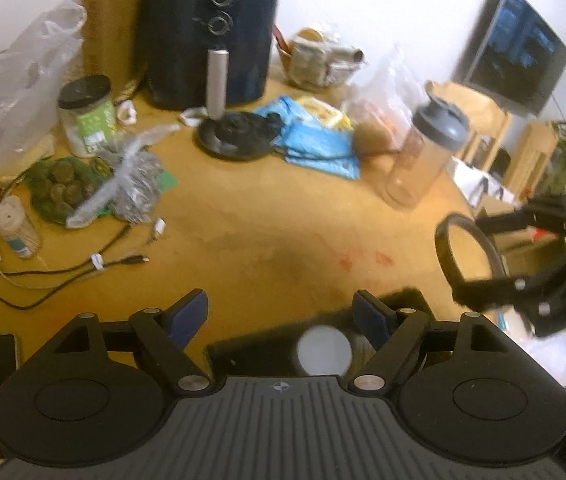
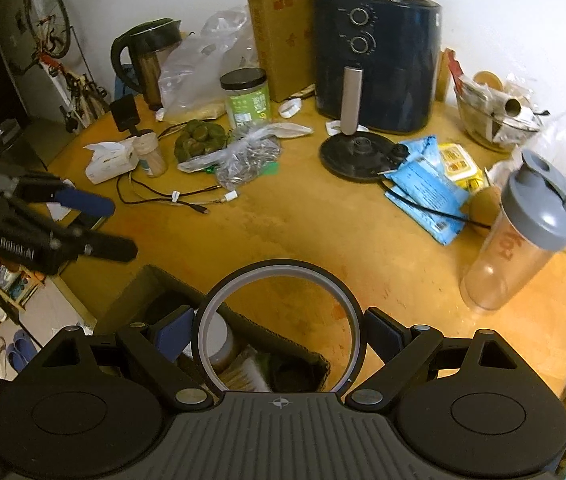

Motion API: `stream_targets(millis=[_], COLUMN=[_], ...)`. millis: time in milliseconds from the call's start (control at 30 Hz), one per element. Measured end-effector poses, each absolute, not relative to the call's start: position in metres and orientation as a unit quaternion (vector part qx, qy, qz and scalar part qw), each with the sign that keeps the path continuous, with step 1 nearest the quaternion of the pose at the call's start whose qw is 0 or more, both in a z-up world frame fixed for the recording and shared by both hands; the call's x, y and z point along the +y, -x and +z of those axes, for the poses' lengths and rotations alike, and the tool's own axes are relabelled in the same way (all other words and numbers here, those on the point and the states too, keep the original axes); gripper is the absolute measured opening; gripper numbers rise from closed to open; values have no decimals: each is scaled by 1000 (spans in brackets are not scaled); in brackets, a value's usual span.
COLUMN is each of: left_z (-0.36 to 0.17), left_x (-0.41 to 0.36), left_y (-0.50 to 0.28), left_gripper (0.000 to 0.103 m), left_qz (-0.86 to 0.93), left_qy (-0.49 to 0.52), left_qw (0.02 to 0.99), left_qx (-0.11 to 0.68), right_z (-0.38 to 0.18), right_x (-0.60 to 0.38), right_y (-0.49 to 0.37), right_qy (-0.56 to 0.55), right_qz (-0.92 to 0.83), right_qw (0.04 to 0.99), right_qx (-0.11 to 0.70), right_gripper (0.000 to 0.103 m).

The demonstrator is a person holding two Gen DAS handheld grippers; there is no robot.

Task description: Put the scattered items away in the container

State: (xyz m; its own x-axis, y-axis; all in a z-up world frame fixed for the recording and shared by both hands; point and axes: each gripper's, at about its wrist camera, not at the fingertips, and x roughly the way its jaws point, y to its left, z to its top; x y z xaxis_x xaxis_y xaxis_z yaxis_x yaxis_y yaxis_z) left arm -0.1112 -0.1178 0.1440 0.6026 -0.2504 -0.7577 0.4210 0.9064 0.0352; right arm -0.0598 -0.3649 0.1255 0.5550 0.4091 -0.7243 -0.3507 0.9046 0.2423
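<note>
My right gripper [image 2: 279, 334] is shut on a black ring with a grey inner band [image 2: 283, 270], held by its two sides just above the near table edge. Under the ring sits a dark open container [image 2: 151, 280] holding a white-lidded jar [image 2: 219, 344] and other small items. In the left wrist view the same ring [image 1: 449, 248] hangs at the right in the right gripper [image 1: 479, 256]. My left gripper [image 1: 281, 308] is open and empty above the container [image 1: 251, 344], with the jar's white lid [image 1: 325, 350] below it. The left gripper [image 2: 121, 228] also shows at the left of the right wrist view.
On the round wooden table [image 2: 283, 224] stand a dark air fryer [image 2: 375, 60], a kettle base [image 2: 357, 152], a grey-lidded shaker bottle [image 2: 523, 236], blue packets [image 2: 423, 188], a green-label jar [image 2: 247, 98], plastic bags, snacks and loose cables [image 2: 171, 196]. Floor lies beyond the left edge.
</note>
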Motion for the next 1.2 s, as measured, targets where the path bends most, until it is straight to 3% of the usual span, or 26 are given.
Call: stream_targets(millis=[700,867,1200], left_z=[139,139,140], left_x=[-93,-93,-93], left_y=[134,136,140], left_gripper=[80,80,83], left_qz=[-113,-102,-68], left_qy=[-75,-74,-47], left_qw=[884,883,886], left_qx=[447,452,456], right_z=[91,85,87], right_x=[-309,-309,-330], right_y=[78,76,69], right_qy=[14,14,2], right_qz=[294,280,239], right_qw=[840,837,842], right_qx=[456,470,484], right_gripper=[92,103,103])
